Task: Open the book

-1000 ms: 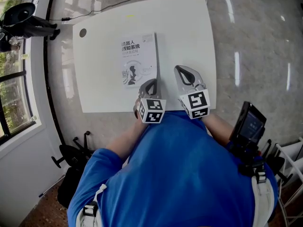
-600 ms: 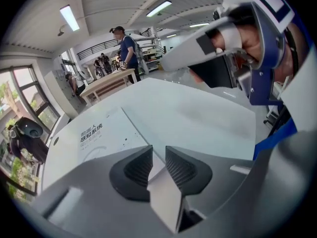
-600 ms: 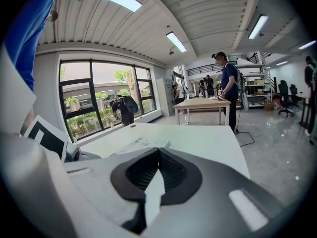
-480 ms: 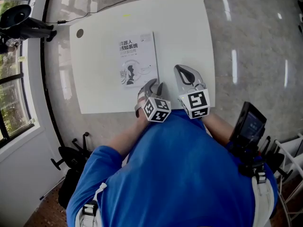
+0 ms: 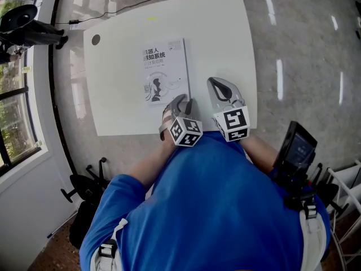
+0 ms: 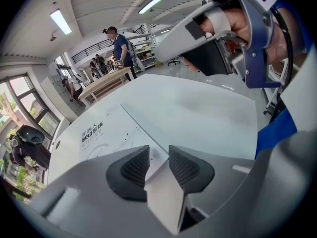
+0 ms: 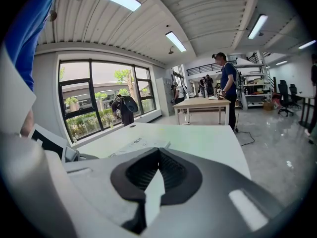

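A: Head view. One book [image 5: 163, 69], closed, cover up, flat on the one white table [image 5: 220, 44], left of its middle. Two grippers, both over the near edge.

B: Jaws?

A: Not legible from above. Left gripper view: the left gripper [image 5: 181, 101] has its pads spread by a narrow gap, and the book's near right corner shows in that gap. Can't tell whether they touch the cover. Right gripper view: the right gripper [image 5: 221, 88] has its pads pressed together with nothing between them. It is just right of the book and apart from it.

B: Anything only the gripper views give?

A: The room. One person [image 7: 228, 90] stands by a wooden table [image 7: 203, 103]. Others stand further back, too small to count. Big windows [image 7: 109, 93] with greenery outside.

B: And only the head view?

A: One cable [image 5: 141, 4] on the floor past the table's far edge. One dark screen [image 5: 296, 148] at the wearer's right.
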`<state>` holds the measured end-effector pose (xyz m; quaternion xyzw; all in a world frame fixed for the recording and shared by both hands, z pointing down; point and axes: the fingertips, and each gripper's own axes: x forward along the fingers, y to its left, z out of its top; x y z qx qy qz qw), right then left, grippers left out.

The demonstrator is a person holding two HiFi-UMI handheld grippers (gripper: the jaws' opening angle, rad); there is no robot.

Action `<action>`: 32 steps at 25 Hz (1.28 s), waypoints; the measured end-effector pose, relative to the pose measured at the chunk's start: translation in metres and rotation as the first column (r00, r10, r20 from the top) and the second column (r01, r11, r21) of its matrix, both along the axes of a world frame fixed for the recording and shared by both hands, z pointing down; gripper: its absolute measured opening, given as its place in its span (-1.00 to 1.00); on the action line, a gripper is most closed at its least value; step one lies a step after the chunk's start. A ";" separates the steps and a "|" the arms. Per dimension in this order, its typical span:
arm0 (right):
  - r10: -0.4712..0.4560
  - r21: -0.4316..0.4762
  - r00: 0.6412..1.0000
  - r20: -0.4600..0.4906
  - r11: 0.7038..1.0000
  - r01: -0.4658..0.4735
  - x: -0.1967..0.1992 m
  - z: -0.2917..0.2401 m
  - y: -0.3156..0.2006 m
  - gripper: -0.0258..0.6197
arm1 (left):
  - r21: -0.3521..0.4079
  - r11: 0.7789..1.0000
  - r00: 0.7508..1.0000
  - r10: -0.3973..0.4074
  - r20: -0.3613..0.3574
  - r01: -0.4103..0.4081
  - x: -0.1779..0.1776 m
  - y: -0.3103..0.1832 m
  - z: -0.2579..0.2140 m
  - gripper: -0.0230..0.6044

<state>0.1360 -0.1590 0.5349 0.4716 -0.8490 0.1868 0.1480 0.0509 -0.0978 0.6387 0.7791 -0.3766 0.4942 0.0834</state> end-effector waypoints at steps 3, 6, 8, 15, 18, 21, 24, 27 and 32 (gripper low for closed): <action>-0.007 0.004 1.000 0.006 1.000 0.007 -0.003 -0.003 -0.001 -0.91 | 0.006 1.000 1.000 -0.005 -0.027 0.005 -0.002 0.000 -0.008 -0.52; -0.003 0.008 1.000 0.004 1.000 0.003 -0.003 -0.002 -0.001 -0.91 | 0.013 1.000 0.999 0.000 -0.054 0.000 0.000 0.002 -0.014 -0.68; -0.005 0.008 1.000 0.003 1.000 0.005 -0.005 -0.002 0.000 -0.91 | 0.018 1.000 0.998 0.003 -0.064 -0.002 0.001 0.003 -0.017 -0.82; -0.008 0.000 1.000 0.004 1.000 0.008 -0.003 0.001 0.000 -0.91 | -0.001 1.000 0.993 -0.028 -0.116 0.028 0.000 -0.002 -0.023 -0.85; -0.016 -0.007 1.000 0.001 1.000 0.016 -0.004 0.004 0.001 -0.91 | -0.011 0.998 0.986 -0.057 -0.155 0.055 -0.002 -0.005 -0.031 -0.86; -0.031 -0.006 1.000 0.002 1.000 0.031 -0.007 0.005 0.002 -0.91 | -0.018 0.997 0.978 -0.079 -0.194 0.077 -0.003 -0.007 -0.038 -0.86; -0.045 -0.003 0.999 0.002 0.999 0.045 -0.011 0.001 0.001 -0.91 | -0.019 0.995 0.969 -0.101 -0.225 0.099 -0.006 -0.012 -0.046 -0.87; -0.056 0.001 0.998 0.002 0.998 0.056 -0.021 -0.001 0.007 -0.91 | -0.014 0.992 0.958 -0.128 -0.256 0.129 -0.017 -0.010 -0.054 -0.87; -0.079 -0.001 0.997 -0.017 0.997 0.079 -0.040 0.000 0.021 -0.91 | -0.002 0.983 0.926 -0.175 -0.334 0.185 -0.047 -0.007 -0.074 -0.87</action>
